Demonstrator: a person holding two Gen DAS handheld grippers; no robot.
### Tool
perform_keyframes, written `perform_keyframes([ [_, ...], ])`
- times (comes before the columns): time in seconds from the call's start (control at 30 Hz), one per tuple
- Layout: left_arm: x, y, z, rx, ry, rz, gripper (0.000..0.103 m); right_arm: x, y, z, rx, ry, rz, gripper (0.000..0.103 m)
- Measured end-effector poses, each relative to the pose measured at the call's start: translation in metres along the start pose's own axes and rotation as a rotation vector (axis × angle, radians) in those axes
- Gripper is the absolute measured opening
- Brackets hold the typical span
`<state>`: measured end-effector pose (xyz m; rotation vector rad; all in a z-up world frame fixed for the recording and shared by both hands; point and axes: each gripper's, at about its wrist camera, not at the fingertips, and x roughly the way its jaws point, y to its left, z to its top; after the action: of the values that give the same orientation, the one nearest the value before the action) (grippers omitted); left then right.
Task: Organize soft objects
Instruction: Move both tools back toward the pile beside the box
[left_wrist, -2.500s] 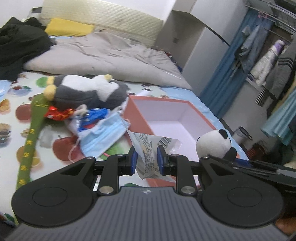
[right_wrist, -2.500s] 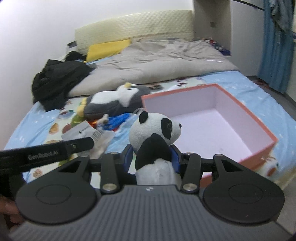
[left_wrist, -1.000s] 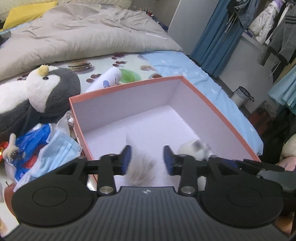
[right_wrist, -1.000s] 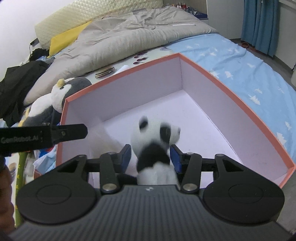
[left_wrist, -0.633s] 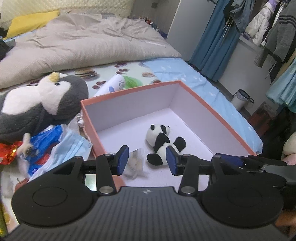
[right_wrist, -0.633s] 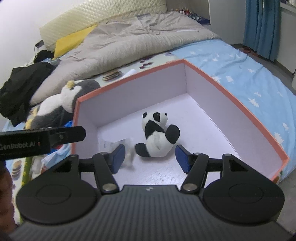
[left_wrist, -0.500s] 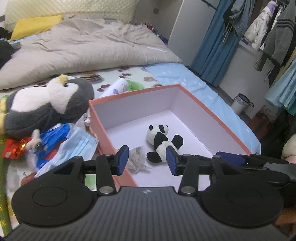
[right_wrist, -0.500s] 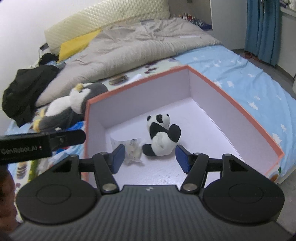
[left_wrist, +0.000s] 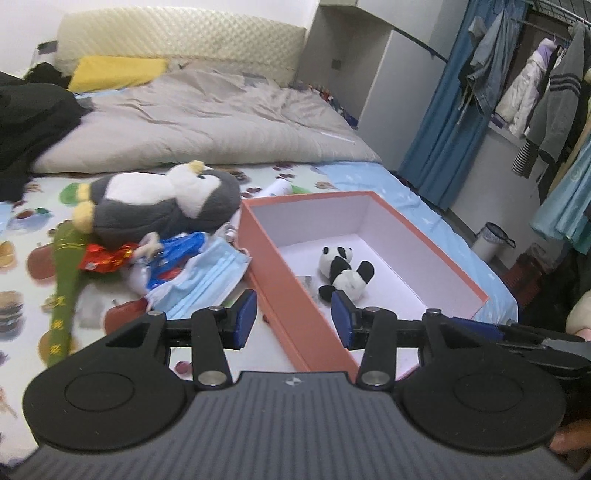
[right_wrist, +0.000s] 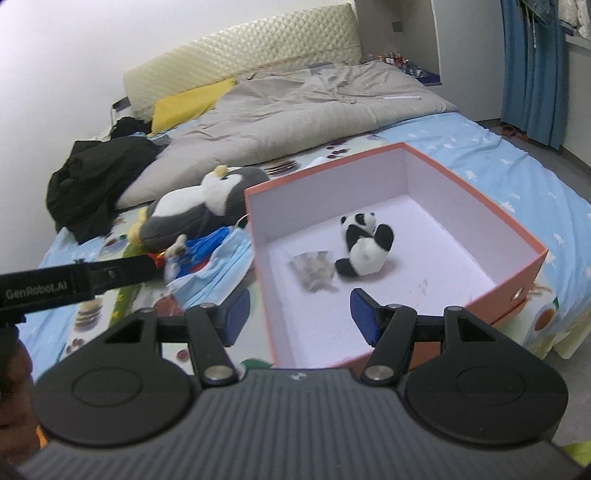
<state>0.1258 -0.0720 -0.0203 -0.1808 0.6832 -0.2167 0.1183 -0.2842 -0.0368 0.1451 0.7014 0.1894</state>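
Note:
An orange box (left_wrist: 266, 243) (right_wrist: 476, 184) with a white inside stands on the bed. In it lie a small panda plush (left_wrist: 345, 271) (right_wrist: 365, 243) and a clear plastic packet (right_wrist: 314, 269). My left gripper (left_wrist: 293, 319) is open and empty, above the box's near corner. My right gripper (right_wrist: 299, 314) is open and empty, above the box's near edge. A large penguin plush (left_wrist: 155, 203) (right_wrist: 199, 206) lies left of the box. Blue face masks (left_wrist: 207, 277) (right_wrist: 218, 266), a blue wrapper (left_wrist: 173, 254) and a red wrapper (left_wrist: 101, 258) lie beside it.
A green stuffed stick (left_wrist: 62, 288) lies at the left on the printed sheet. A grey duvet (left_wrist: 199, 122), a yellow pillow (left_wrist: 114, 70) and black clothes (right_wrist: 96, 177) fill the far bed. Hanging clothes (left_wrist: 546, 92) and a small bin (left_wrist: 493, 242) stand to the right.
Both grippers opened and dropped the packet and the panda into the box, then drew back and up. The box now looks smaller and farther away.

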Motion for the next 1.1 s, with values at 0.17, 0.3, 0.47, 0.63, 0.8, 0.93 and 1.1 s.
perform_keyframes([
  [0.17, -0.031, 0.009, -0.018, -0.015, -0.030, 0.028, 0.051, -0.015, 0.017, -0.013, -0.039, -0.006, 0.025, 0.063],
  [0.3, -0.049, 0.015, -0.033, -0.031, -0.040, 0.052, 0.052, -0.023, 0.032, -0.024, -0.074, -0.002, 0.057, 0.063],
  [0.47, -0.059, 0.025, -0.052, -0.051, -0.023, 0.087, 0.052, -0.026, 0.048, -0.043, -0.113, 0.030, 0.079, 0.063],
  [0.63, -0.059, 0.027, -0.068, -0.049, 0.023, 0.117, 0.053, -0.023, 0.057, -0.055, -0.121, 0.068, 0.097, 0.063],
  [0.8, -0.046, 0.037, -0.077, -0.060, 0.084, 0.146, 0.053, -0.015, 0.063, -0.058, -0.119, 0.102, 0.090, 0.063],
  [0.93, -0.032, 0.047, -0.081, -0.077, 0.142, 0.166, 0.053, -0.001, 0.067, -0.060, -0.110, 0.149, 0.089, 0.063],
  [1.1, -0.019, 0.063, -0.081, -0.100, 0.189, 0.190, 0.053, 0.020, 0.071, -0.060, -0.084, 0.215, 0.083, 0.063],
])
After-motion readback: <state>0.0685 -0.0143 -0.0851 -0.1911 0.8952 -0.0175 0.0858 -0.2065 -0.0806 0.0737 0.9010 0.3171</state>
